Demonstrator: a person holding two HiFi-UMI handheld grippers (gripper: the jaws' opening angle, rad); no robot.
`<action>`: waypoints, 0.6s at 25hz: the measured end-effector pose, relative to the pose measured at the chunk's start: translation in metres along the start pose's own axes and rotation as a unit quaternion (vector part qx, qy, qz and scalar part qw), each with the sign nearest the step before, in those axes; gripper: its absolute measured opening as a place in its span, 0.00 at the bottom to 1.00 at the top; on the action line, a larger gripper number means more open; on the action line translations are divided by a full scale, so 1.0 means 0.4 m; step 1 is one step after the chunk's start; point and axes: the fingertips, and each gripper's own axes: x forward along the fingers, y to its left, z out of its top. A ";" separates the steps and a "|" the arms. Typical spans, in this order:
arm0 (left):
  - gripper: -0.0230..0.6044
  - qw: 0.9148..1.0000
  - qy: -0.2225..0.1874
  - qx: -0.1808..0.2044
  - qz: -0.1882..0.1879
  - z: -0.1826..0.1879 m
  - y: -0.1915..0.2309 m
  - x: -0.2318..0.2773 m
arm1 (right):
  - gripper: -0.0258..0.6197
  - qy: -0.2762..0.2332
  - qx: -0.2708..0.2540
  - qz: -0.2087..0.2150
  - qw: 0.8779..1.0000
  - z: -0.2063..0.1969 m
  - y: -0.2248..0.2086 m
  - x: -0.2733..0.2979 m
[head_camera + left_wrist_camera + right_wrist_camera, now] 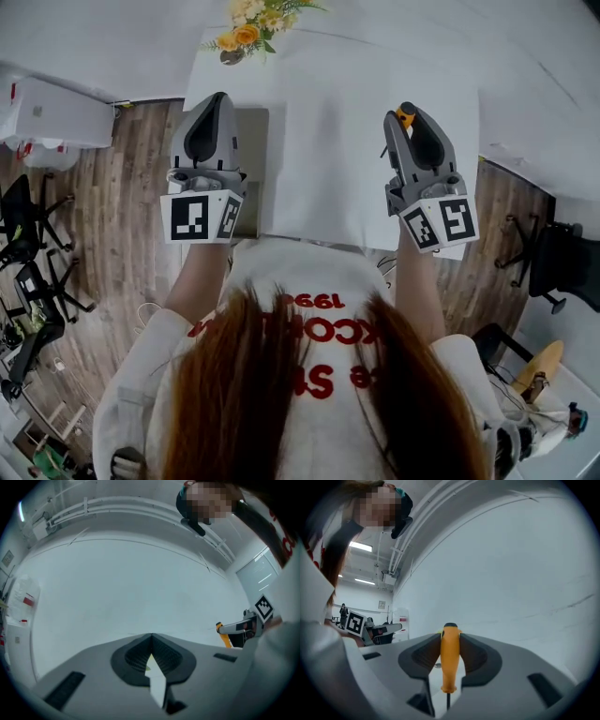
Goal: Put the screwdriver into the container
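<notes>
My right gripper (pixel 405 112) (pixel 450 638) is shut on the screwdriver (pixel 450 660). Its orange handle stands upright between the jaws, and the thin dark shaft (pixel 447 701) runs back toward the camera. In the head view only the orange handle end (pixel 406 118) shows at the jaw tips. My left gripper (pixel 217 97) (pixel 151 636) is shut with nothing in it, its jaws meeting at the tip. Both grippers are held up over the near edge of the white table (pixel 366 122). I cannot make out a container in any view.
A flower bunch (pixel 251 22) stands at the table's far edge. A grey flat rectangle (pixel 251 169) lies beside the left gripper. A white box (pixel 56 112) and black chairs (pixel 28 253) stand on the wooden floor at the left, and another chair (pixel 553 258) at the right.
</notes>
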 end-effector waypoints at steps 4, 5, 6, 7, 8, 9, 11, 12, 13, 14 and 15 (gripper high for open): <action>0.04 0.998 0.001 0.019 0.052 0.007 0.044 -0.046 | 0.23 -0.002 0.002 0.061 0.998 0.007 0.050 0.055; 0.04 0.998 0.001 0.023 0.064 0.010 0.058 -0.060 | 0.23 -0.003 0.003 0.076 0.997 0.008 0.067 0.070; 0.04 0.997 0.001 0.027 0.077 0.013 0.075 -0.074 | 0.23 -0.004 0.004 0.090 0.996 0.009 0.086 0.086; 0.04 0.996 0.001 0.030 0.090 0.016 0.095 -0.089 | 0.23 -0.004 0.005 0.104 0.995 0.009 0.106 0.104; 0.04 0.994 0.002 0.033 0.104 0.018 0.115 -0.104 | 0.23 -0.004 0.006 0.120 0.993 0.008 0.127 0.125; 0.04 0.992 0.002 0.037 0.120 0.020 0.136 -0.121 | 0.23 -0.004 0.008 0.137 0.990 0.006 0.149 0.148; 0.04 0.987 0.004 0.045 0.151 0.025 0.174 -0.162 | 0.23 -0.004 0.011 0.174 0.985 0.001 0.196 0.192; 0.04 0.985 0.005 0.049 0.166 0.027 0.190 -0.186 | 0.23 -0.003 0.012 0.191 0.981 -0.003 0.224 0.210; 0.04 0.982 0.006 0.052 0.181 0.030 0.205 -0.213 | 0.23 -0.002 0.014 0.208 0.978 -0.008 0.253 0.225; 0.04 0.979 0.007 0.054 0.195 0.033 0.219 -0.239 | 0.23 -0.001 0.015 0.224 0.975 -0.012 0.283 0.237; 0.04 0.977 0.009 0.055 0.208 0.035 0.233 -0.265 | 0.23 0.001 0.016 0.238 0.971 -0.015 0.312 0.246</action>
